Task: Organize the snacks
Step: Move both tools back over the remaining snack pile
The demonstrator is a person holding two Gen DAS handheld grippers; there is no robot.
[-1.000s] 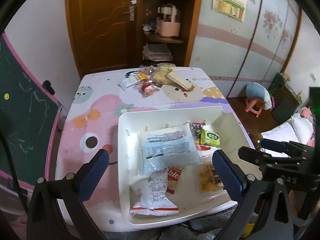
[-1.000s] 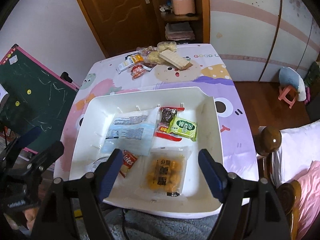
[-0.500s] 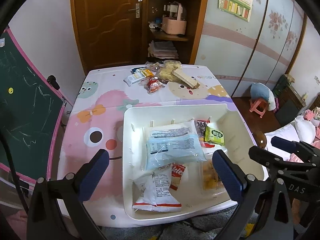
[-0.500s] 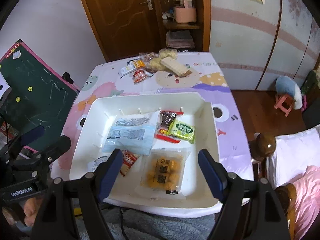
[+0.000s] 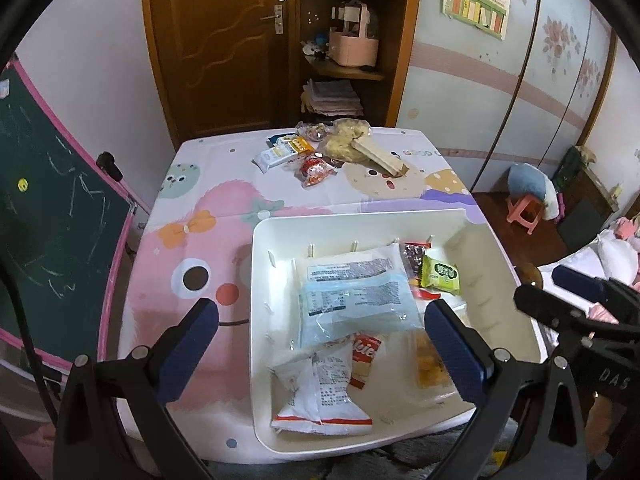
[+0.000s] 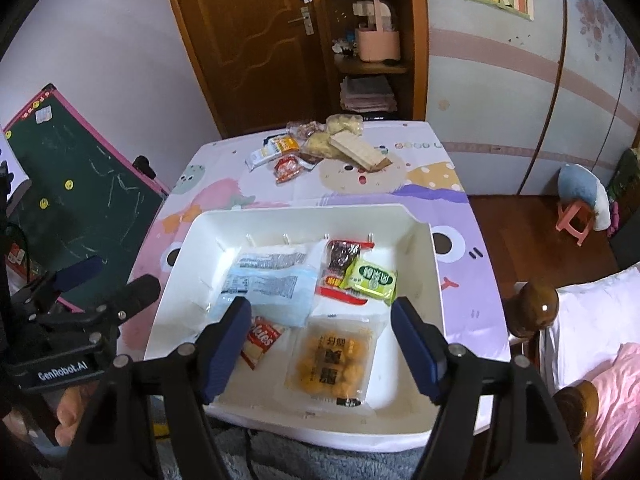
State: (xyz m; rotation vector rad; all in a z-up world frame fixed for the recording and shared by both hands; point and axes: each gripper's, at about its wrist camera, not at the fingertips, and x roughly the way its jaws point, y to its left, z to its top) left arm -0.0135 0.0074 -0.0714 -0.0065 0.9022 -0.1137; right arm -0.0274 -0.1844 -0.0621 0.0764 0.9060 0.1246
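cartoon-print tablecloth covers the table, with a white bin at its near edge. nearest the cameras, both tools hover above the bin. left gripper: jaws spread wide, nothing between the pads, unchanged from the earlier frames. right gripper: jaws released and empty; they have just been closing slightly, so the blue pads stand a little nearer together than one second ago.

inside the bin, near side: a white snack bag with a red edge, a red-and-white cookie pack and a clear pack of yellow pieces. further in: a pale blue packet lying flat, a red packet beside it, and a green packet resting on the red one. none of these has shifted since the earlier frames.

at the far end of the table, well apart from the bin, a pile of loose snacks lies unsorted. behind the table are a wooden door and a corner shelf. both views now show more of the room above the table than one second ago.
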